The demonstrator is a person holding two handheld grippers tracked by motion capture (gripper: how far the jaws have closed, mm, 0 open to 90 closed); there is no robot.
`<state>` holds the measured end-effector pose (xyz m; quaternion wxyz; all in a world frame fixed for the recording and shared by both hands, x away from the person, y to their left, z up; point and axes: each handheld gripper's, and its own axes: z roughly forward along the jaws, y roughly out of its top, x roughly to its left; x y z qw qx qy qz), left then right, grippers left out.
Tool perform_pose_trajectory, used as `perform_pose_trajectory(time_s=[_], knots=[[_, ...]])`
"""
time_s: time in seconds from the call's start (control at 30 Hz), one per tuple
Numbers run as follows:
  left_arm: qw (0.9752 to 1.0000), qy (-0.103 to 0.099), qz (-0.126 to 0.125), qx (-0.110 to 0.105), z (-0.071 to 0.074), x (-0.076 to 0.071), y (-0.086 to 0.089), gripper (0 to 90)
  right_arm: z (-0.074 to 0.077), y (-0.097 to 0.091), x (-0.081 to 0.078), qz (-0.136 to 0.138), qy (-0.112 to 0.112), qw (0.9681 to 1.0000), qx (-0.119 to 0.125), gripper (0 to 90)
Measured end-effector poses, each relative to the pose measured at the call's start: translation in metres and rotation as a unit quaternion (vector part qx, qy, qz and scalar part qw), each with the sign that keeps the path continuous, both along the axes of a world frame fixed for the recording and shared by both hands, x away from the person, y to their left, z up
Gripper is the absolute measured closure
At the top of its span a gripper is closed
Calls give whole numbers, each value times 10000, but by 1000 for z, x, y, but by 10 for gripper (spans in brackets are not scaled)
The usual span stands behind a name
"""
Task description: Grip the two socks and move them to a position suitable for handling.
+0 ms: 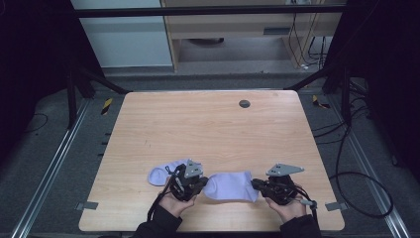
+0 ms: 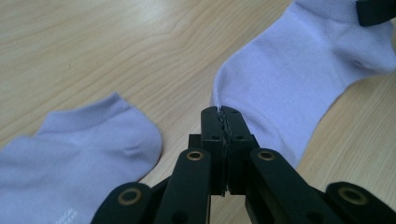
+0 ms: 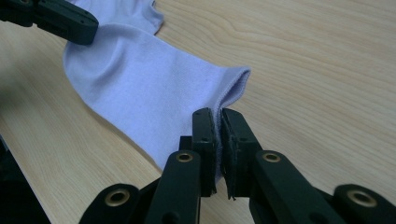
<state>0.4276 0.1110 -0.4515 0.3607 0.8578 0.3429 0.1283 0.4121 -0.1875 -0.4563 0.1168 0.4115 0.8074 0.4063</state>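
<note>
On the table point(image 1: 208, 124), one sock point(image 1: 230, 186) lies right of the other sock point(image 1: 163, 173).

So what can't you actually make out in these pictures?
- Second sock, high view: its near end is hidden behind the left gripper.
- Small print on that sock, left gripper view: too small to read.
- Stretched sock, right gripper view: its far end is covered by the left gripper's jaw.

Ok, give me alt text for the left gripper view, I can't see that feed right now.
The left gripper is shut on the edge of a pale lilac sock lying on the wooden table. A second lilac sock lies apart at lower left. The right gripper's black jaw tip meets the held sock at the top right corner.
</note>
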Motion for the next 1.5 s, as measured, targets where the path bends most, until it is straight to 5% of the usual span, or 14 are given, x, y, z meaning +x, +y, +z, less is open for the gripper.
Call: perform_pose_trajectory(time_s=[0.53,0.83,1.13,1.33,1.5], knots=[[9993,100,149,333,-25,-8,8,878,-26,16,3,-13,189,9997,-176,823],[9991,11,255,340,-27,-5,11,762,-31,18,4,-45,227,9992,-314,773],[9977,-417,541,33,-6,-3,33,569,-14,11,6,-294,-249,9993,-21,629],[9935,-678,905,-122,4,2,61,481,-3,16,15,-448,-359,9982,168,560],[9899,-690,1226,-173,4,7,88,443,6,33,22,-448,-550,9972,249,512]])
